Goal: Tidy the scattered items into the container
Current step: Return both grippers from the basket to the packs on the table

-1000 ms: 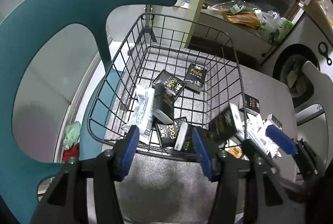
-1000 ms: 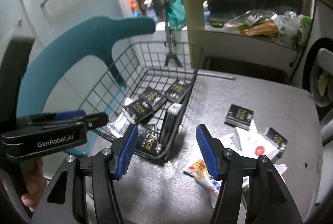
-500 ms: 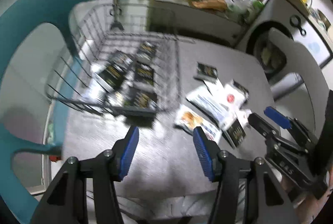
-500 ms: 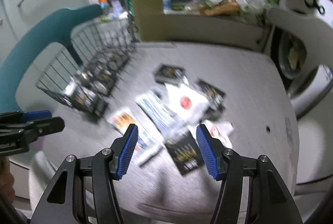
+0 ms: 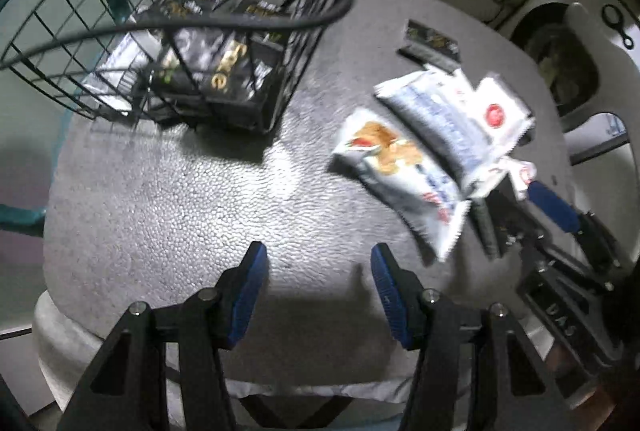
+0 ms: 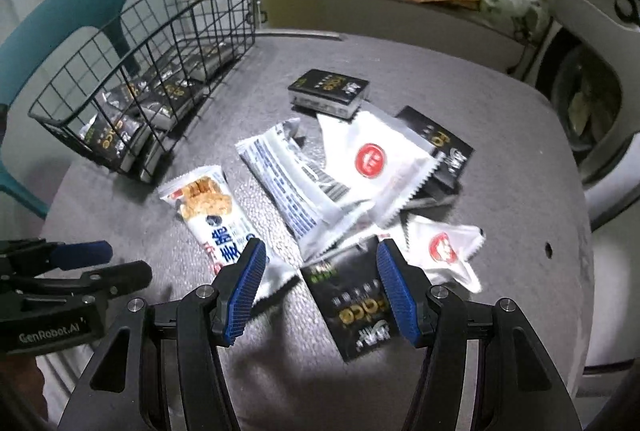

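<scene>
Both grippers' fingers apart, empty: right gripper [image 6: 318,263] over black sachet [image 6: 354,305], left gripper [image 5: 316,271] over bare bench [image 5: 180,207]; wire basket [image 6: 132,71] far left

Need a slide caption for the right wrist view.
Open right gripper above a black packet among loose snack packets, wire basket at left.

Left gripper [image 5: 318,263] open over bare grey worktop [image 5: 180,199], nothing between jaws; wire basket [image 5: 240,27] with black packets upper left, white snack packets [image 5: 432,147] loose at right, right gripper [image 5: 560,227] beside them.
</scene>
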